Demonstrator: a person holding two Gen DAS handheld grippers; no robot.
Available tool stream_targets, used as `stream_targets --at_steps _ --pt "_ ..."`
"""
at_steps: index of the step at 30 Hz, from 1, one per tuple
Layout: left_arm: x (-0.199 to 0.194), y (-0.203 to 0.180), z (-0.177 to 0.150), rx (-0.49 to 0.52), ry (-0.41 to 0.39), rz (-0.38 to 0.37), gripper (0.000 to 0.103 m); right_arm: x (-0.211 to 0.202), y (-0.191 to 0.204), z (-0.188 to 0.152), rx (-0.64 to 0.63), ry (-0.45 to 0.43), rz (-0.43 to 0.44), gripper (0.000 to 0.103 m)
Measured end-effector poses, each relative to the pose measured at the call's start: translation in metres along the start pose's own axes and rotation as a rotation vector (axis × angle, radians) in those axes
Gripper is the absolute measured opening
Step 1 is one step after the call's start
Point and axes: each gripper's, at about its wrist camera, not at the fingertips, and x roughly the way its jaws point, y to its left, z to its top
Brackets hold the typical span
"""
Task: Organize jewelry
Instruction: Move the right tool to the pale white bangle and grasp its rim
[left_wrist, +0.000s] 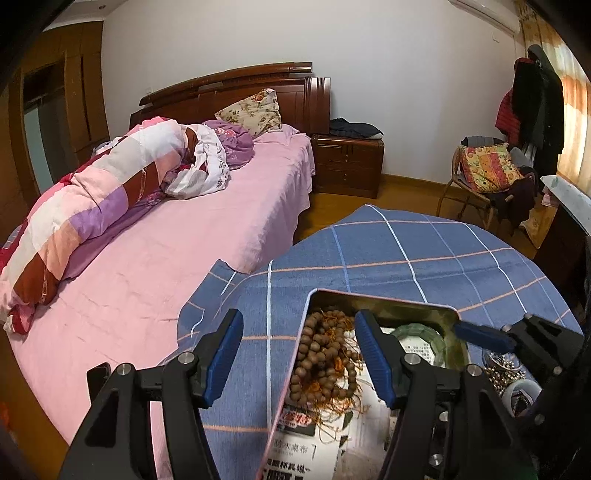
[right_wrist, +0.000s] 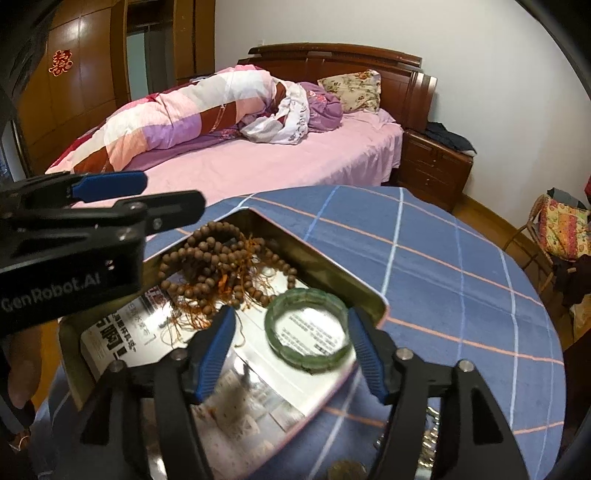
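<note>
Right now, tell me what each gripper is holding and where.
Nothing is held. The left gripper and right gripper are open; the green bangle lies free in the tin.

The near end of the tin box (left_wrist: 384, 295) is running off the bottom of the left picture. The left gripper's finger (left_wrist: 373, 354) is covering part of the paper (left_wrist: 295, 454) inside it. The print on that paper is looking too small to read. Shiny silver bits (left_wrist: 498, 373) at the right are sitting half behind the other gripper. A round thing (right_wrist: 345, 470) at the bottom of the right picture is being cut off and blurry.
</note>
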Motion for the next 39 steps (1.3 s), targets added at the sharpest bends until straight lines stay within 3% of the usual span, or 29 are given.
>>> stream_targets --at_steps 3,18,39 --pt "-0.007 -0.005 -0.005 -0.001 -0.006 -0.004 0.07 -0.01 -0.003 -0.004 -0.003 -0.014 -0.009 0.077" --pt "-0.037 -0.052 -0.03 0.055 0.0 -0.004 0.071 -0.057 -0.044 -0.048 0.086 -0.009 -0.051 0.086" --pt "-0.037 -0.105 -0.055 0.153 0.046 -0.006 0.071 -0.084 -0.105 -0.118 0.23 0.029 -0.12 0.087"
